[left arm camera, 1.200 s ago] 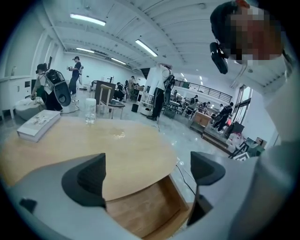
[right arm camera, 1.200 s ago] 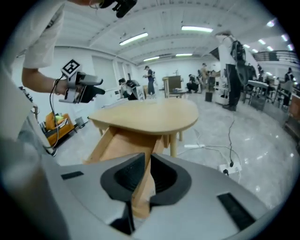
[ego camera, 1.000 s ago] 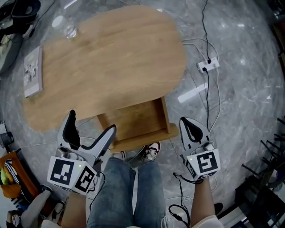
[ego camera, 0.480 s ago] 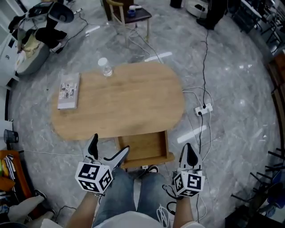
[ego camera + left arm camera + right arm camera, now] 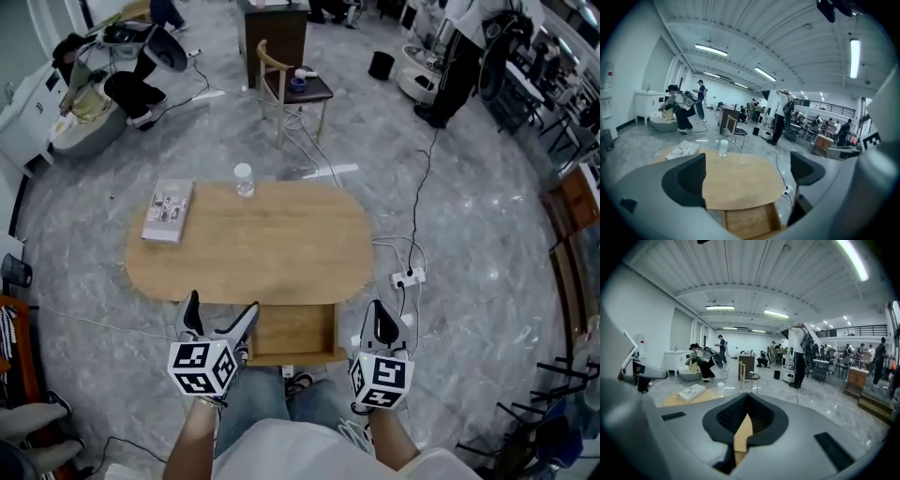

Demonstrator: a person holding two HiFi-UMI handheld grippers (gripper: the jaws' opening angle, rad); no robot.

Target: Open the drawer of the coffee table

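Note:
The oval wooden coffee table [image 5: 272, 248] stands on the grey marble floor, and its drawer [image 5: 293, 330] is pulled out toward me, showing a bare wooden bottom. My left gripper [image 5: 222, 307] hangs above the drawer's left front corner, open, with nothing between its pads. In the left gripper view the table [image 5: 740, 173] and drawer [image 5: 751, 220] show between the wide-apart jaws of the left gripper [image 5: 747, 176]. My right gripper [image 5: 378, 315] hovers just right of the drawer, shut and empty. The right gripper [image 5: 747, 414] has its pads together in its own view.
A book [image 5: 168, 211] and a clear water bottle [image 5: 244, 180] rest on the tabletop's far side. A power strip [image 5: 408, 277] with cables lies right of the table. A wooden chair [image 5: 286, 84] stands beyond it. My legs [image 5: 272, 398] are just in front of the drawer.
Both grippers have risen away from the drawer and the head view has pulled up, so the table looks smaller. The drawer stays pulled out; left jaws stay open, right stay shut.

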